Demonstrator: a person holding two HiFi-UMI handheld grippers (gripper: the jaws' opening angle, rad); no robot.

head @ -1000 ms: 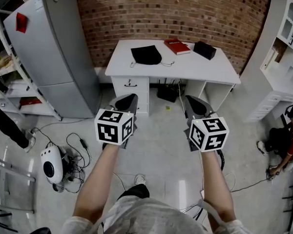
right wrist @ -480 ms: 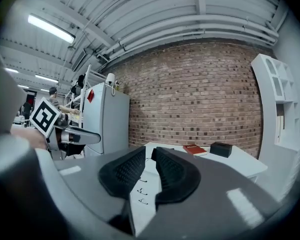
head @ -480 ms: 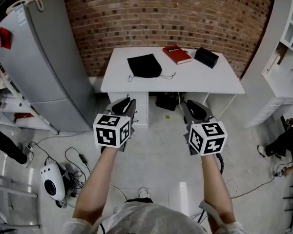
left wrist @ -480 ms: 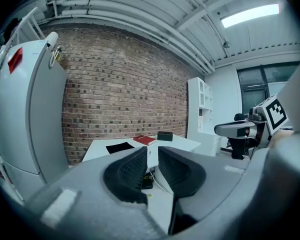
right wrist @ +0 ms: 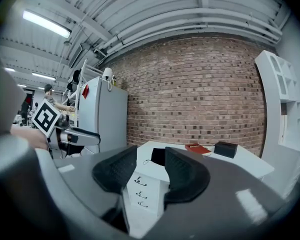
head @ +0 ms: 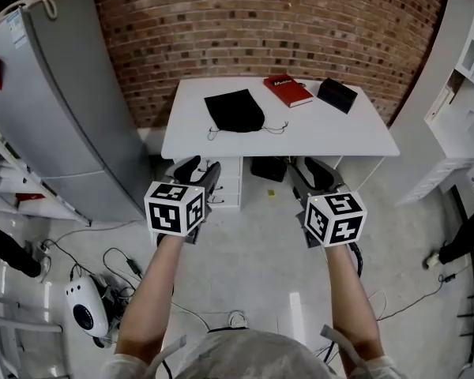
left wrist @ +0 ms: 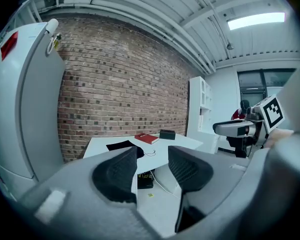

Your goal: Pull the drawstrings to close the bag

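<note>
A black drawstring bag (head: 235, 110) lies flat on the white table (head: 324, 133), its thin cords (head: 275, 127) trailing toward the table's front edge. Both grippers hang over the floor, short of the table and well apart from the bag. The jaws of my left gripper (head: 197, 170) are opening, with nothing between them; in the left gripper view (left wrist: 152, 166) the bag (left wrist: 121, 145) shows far beyond them. My right gripper (head: 312, 172) is likewise opening and empty, and the right gripper view (right wrist: 150, 166) shows the bag (right wrist: 158, 156) between its fingers, at a distance.
A red book (head: 287, 90) and a black box (head: 336, 95) lie at the table's back right. Drawers (head: 227, 186) sit under the table's left side. A grey refrigerator (head: 55, 93) stands left, a white shelf unit (head: 466, 77) right. Cables and a white device (head: 87, 314) are on the floor.
Both grippers' jaws have gone from shut to open. The view and both grippers have moved closer to the table. The bag has not moved.
</note>
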